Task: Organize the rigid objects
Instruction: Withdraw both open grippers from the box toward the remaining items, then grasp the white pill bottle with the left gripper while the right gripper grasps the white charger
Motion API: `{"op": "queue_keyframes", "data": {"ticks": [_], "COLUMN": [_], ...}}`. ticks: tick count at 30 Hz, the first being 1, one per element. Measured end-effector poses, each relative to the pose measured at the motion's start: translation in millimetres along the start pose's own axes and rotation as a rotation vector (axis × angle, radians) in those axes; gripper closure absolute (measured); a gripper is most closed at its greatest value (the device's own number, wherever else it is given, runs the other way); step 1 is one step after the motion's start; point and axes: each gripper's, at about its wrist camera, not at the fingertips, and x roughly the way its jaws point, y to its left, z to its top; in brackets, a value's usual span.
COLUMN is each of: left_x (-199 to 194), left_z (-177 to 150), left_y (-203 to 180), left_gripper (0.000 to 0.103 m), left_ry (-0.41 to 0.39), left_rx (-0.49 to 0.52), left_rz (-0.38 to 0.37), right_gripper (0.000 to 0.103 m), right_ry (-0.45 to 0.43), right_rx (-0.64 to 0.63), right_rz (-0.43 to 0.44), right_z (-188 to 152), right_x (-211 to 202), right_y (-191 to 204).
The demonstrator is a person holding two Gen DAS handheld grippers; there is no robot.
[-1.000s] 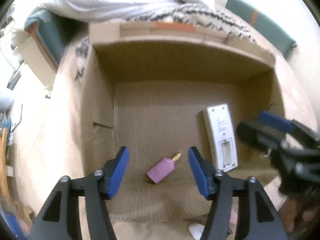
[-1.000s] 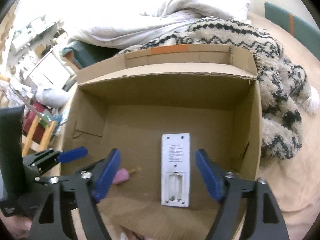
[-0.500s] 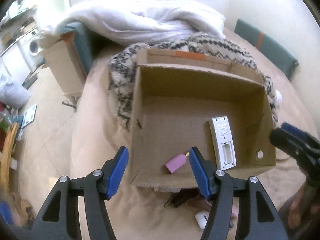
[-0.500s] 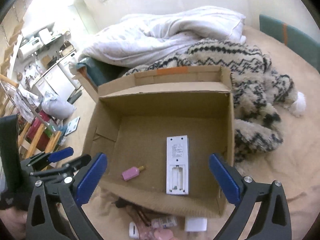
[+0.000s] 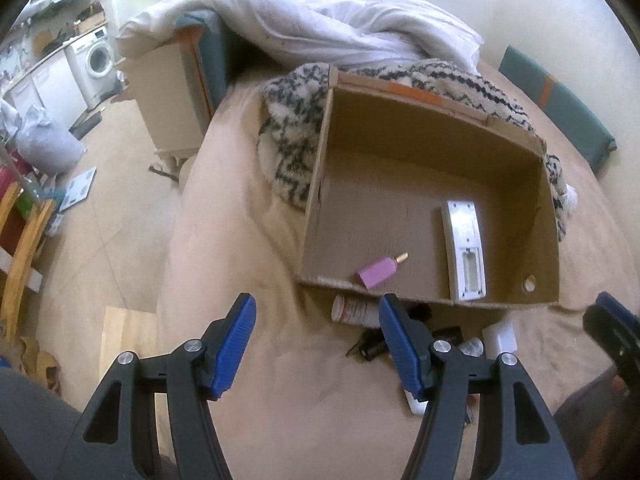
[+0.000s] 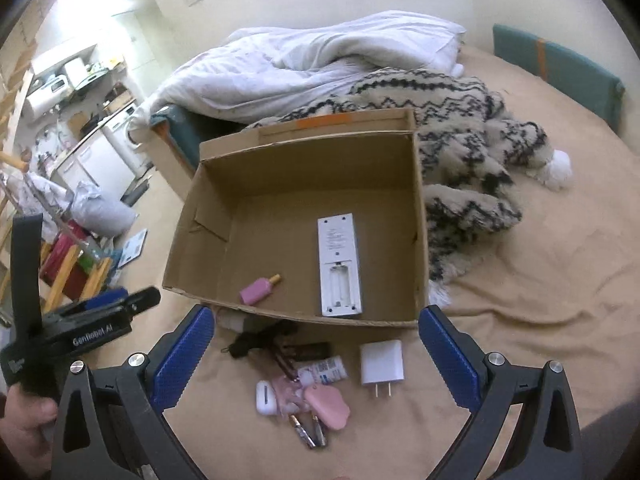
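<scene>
White charger (image 6: pixel 381 362) is seen just before the cardboard box (image 6: pixel 418 216), prongs toward the wide-open, empty right gripper (image 6: pixel 316 354), the nearer one.

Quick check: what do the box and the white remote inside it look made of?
Box: plain brown corrugated cardboard, matte; ribbed floor and raw folded edges show it. Remote: probably hard white plastic, smooth moulded back with an open battery bay.
</scene>
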Motion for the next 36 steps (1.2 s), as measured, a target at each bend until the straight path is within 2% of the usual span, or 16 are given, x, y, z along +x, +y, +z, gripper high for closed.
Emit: {"op": "queue_keyframes", "data": {"ticks": [3, 8, 17, 23, 27, 30, 33, 36], "left_x": [6, 18, 40, 60, 82, 97, 115, 129], "left_z": [-5, -8, -13, -15, -10, -2, 2, 2], "left_y": [-1, -2, 16, -4, -27, -35, -42, -47], "left_gripper": [0.042, 0.042, 0.042, 0.042, 0.042, 0.042, 0.042, 0.042], "left_ry": [0.035, 0.074, 0.163, 0.217, 0.252, 0.257, 0.297, 0.32], "left_rx": [-0.003, -0.009, -0.09, -0.026, 0.087, 0.093, 0.097, 0.106], "left_rz": [0.001, 0.006, 0.005, -0.013, -0.014, -0.037, -0.072, -0.067], "right_gripper": [0.0, 0.0, 0.0, 0.0, 0.0, 0.0, 0.0, 0.0], "right_ry": [0.029, 0.1, 0.225, 0.266, 0.271, 0.279, 0.273, 0.274], "right_rx": [0.058, 0.078, 0.254, 0.27, 0.258, 0.268, 0.28, 0.314], "right_rz": [0.019, -0.054, -0.01, 0.033, 0.041, 0.046, 0.028, 0.025], "right_z": [-2, -6, -16, -21, -21, -20, -20, -22], "right_x": [6, 20, 46, 56, 57, 58, 57, 57], "right_y": [-9, -16, -49, -45, -42, -42, -47, -56]}}
